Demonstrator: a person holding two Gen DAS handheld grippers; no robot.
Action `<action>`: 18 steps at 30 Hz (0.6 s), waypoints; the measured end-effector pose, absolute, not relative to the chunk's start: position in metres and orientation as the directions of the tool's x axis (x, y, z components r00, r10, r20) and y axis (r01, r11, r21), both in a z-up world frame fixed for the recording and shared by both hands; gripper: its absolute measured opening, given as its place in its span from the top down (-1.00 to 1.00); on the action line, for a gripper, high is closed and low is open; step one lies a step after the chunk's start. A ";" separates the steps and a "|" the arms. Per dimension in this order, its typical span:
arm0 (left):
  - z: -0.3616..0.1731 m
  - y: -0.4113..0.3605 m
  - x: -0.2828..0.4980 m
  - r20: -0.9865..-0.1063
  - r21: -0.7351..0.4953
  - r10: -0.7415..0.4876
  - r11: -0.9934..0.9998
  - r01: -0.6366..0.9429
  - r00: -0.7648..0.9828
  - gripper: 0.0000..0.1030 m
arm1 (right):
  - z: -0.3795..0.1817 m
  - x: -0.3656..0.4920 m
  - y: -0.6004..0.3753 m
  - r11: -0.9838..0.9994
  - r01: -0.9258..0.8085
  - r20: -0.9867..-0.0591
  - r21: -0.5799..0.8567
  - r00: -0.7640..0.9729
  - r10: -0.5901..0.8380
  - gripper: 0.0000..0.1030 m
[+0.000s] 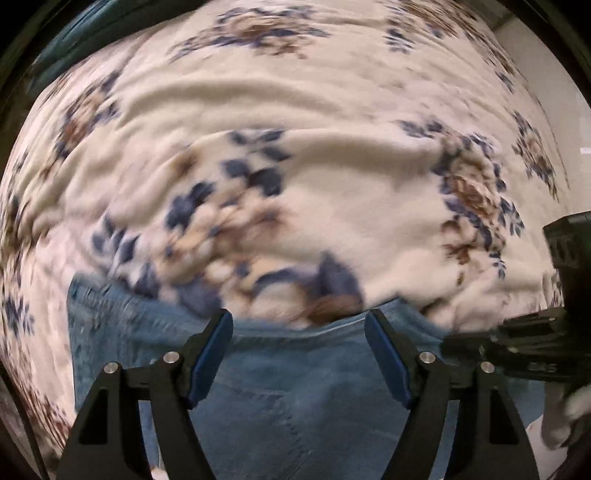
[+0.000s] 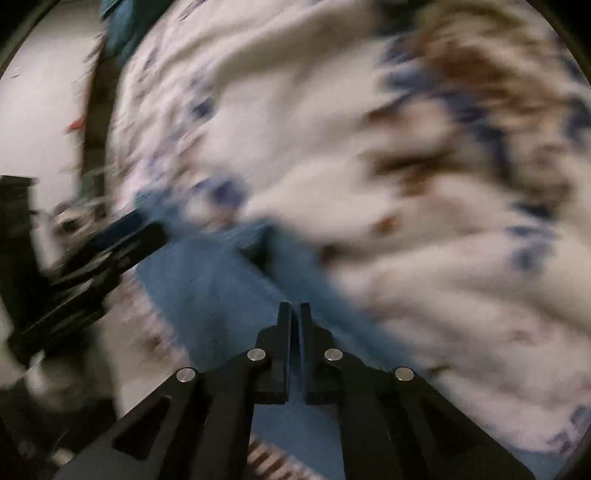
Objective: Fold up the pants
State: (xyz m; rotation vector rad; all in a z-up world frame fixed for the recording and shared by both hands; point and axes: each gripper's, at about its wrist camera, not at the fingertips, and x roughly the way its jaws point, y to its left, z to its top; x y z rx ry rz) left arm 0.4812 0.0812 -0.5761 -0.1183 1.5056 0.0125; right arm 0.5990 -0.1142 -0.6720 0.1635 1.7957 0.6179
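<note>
Blue denim pants (image 1: 277, 369) lie flat on a floral blanket, and the view is motion-blurred. My left gripper (image 1: 299, 317) hangs open over their upper edge, pointing down, with nothing pressed between its blue pads. My right gripper (image 1: 447, 343) comes in from the right, its tip at the pants' right edge. In the right wrist view the right gripper (image 2: 294, 306) is shut, and a ridge of the pants (image 2: 207, 280) runs up into its fingertips. It seems to pinch that edge. The left gripper (image 2: 147, 227) shows at the left over the far edge of the pants.
A cream blanket with blue and brown flowers (image 1: 332, 184) covers the bed (image 2: 388, 147) all around the pants. Pale floor (image 2: 37, 110) lies past the bed's dark left edge. A teal cloth (image 2: 118, 22) sits at the far corner.
</note>
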 end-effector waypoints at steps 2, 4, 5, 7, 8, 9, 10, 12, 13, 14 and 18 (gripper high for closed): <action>-0.583 0.065 0.491 -0.997 -0.059 -0.057 0.997 -0.042 0.046 -0.41 | -0.677 0.603 -0.126 0.899 -0.176 -0.901 0.401 -0.253 0.352 0.98; -0.593 0.047 0.495 -0.999 -0.052 -0.052 0.999 -0.002 0.014 -0.41 | -0.681 0.599 -0.147 0.846 -0.079 -0.813 0.528 -0.335 0.476 0.97; -0.599 0.043 0.497 -0.999 -0.049 -0.049 0.999 0.004 -0.004 -0.41 | -0.677 0.597 -0.157 0.842 -0.082 -0.807 0.533 -0.347 0.477 0.91; -0.611 0.035 0.498 -0.999 -0.047 -0.047 0.999 0.012 -0.024 -0.41 | -0.659 0.593 -0.183 0.864 -0.162 -0.853 0.476 -0.325 0.408 0.44; -0.614 0.034 0.499 -0.999 -0.046 -0.045 0.999 0.011 -0.026 -0.41 | -0.654 0.589 -0.198 0.873 -0.180 -0.865 0.453 -0.324 0.382 -0.09; -0.618 0.032 0.499 -0.999 -0.045 -0.045 0.999 0.007 -0.025 -0.41 | -0.651 0.585 -0.213 0.880 -0.198 -0.876 0.432 -0.323 0.358 -0.36; -0.620 0.031 0.499 -0.999 -0.041 -0.041 0.999 0.002 -0.025 -0.41 | -0.648 0.582 -0.209 0.877 -0.216 -0.876 0.430 -0.336 0.347 -0.36; -0.624 0.033 0.500 -0.998 -0.045 -0.045 0.999 -0.023 -0.031 -0.41 | -0.655 0.566 -0.196 0.870 -0.274 -0.878 0.411 -0.375 0.296 -0.33; -0.625 0.033 0.500 -0.998 -0.047 -0.048 0.998 -0.035 -0.034 -0.41 | -0.656 0.557 -0.184 0.866 -0.327 -0.894 0.379 -0.369 0.252 -0.22; -0.627 0.033 0.500 -0.998 -0.044 -0.045 0.998 -0.043 -0.034 -0.41 | -0.657 0.551 -0.184 0.864 -0.363 -0.907 0.349 -0.361 0.215 0.35; -0.627 0.048 0.493 -1.000 -0.017 -0.018 0.998 -0.054 -0.023 -0.41 | -0.657 0.548 -0.220 0.928 -0.220 -0.917 0.300 -0.335 0.217 0.79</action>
